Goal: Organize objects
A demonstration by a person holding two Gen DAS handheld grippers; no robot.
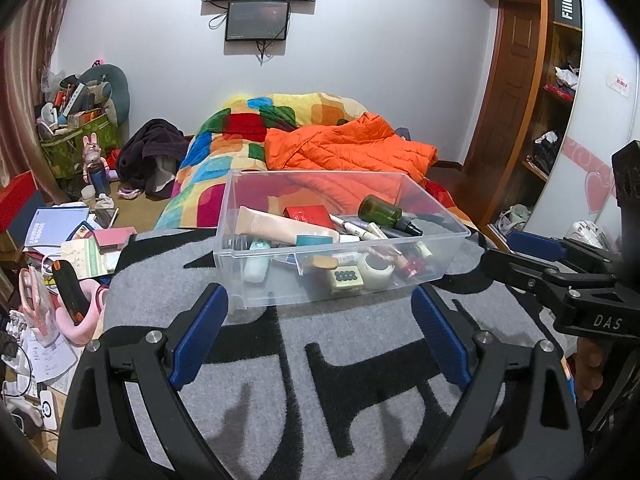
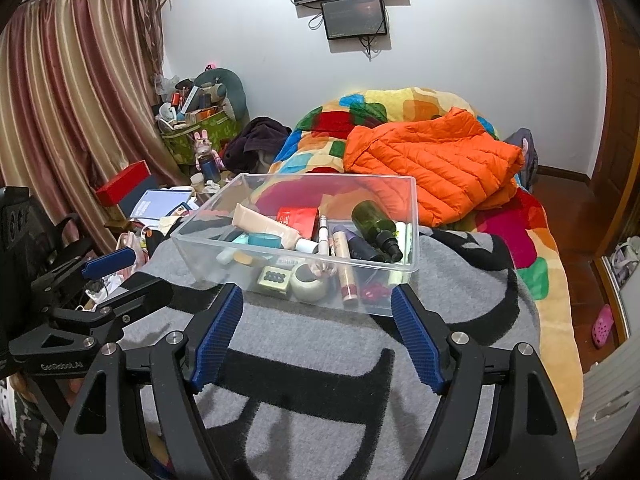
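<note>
A clear plastic bin (image 1: 228,216) (image 2: 416,224) stands on a grey blanket with black markings (image 1: 320,360). Inside lie several cosmetics: a beige tube (image 1: 272,226) (image 2: 264,222), a green glass bottle (image 1: 380,210) (image 2: 370,218), a red box (image 1: 308,213), a white tape roll (image 1: 374,270) and a small cream box with dark dots (image 1: 346,278). My left gripper (image 1: 319,296) is open just short of the bin's near wall, with nothing between its blue pads. My right gripper (image 2: 318,294) is open too, empty, facing the same wall. Each gripper shows at the edge of the other's view.
An orange padded jacket (image 1: 348,148) and a colourful quilt (image 1: 224,148) lie behind the bin. Books, papers and pink items (image 1: 72,248) clutter the left side. A wooden wardrobe (image 1: 520,80) stands at the right. A hand (image 1: 588,368) grips the right tool.
</note>
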